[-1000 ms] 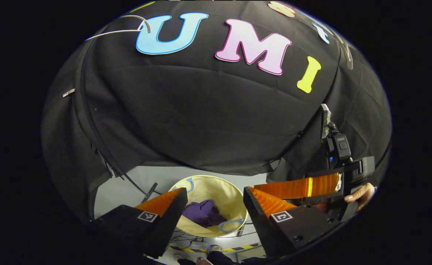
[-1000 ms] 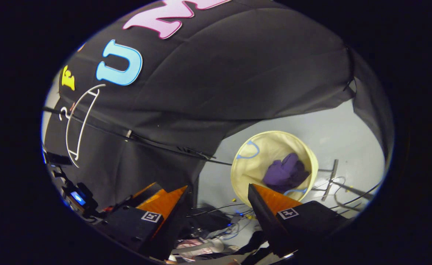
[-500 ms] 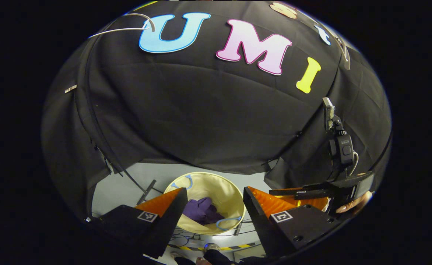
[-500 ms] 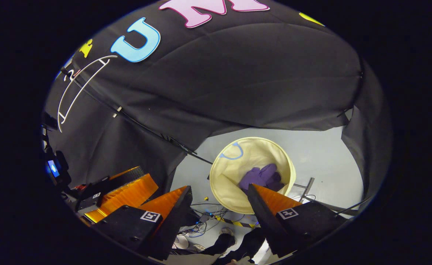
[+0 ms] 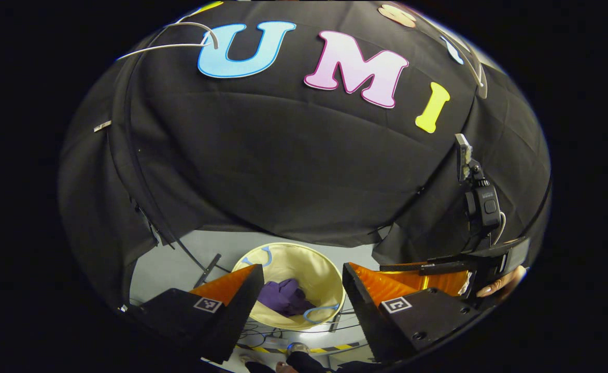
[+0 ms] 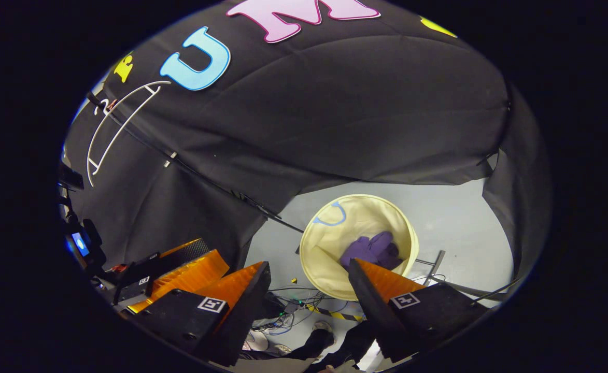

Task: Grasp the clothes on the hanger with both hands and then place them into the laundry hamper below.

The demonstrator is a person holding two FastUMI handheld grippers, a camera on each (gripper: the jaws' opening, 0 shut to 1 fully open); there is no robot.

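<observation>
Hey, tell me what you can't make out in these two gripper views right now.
- Purple clothes in the laundry hamper: right gripper view, lower part hidden behind the right hand-held gripper.
- Hamper's near rim: left gripper view, hidden behind the left hand-held gripper.
- White hanger: left gripper view, cut off at the edge.

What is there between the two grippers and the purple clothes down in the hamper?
Nothing visible. The clothes already lie inside the hamper, whose top is open. Both the left gripper and the right gripper are open and hold nothing, with open air between them and the hamper. The hanger is bare.
</observation>
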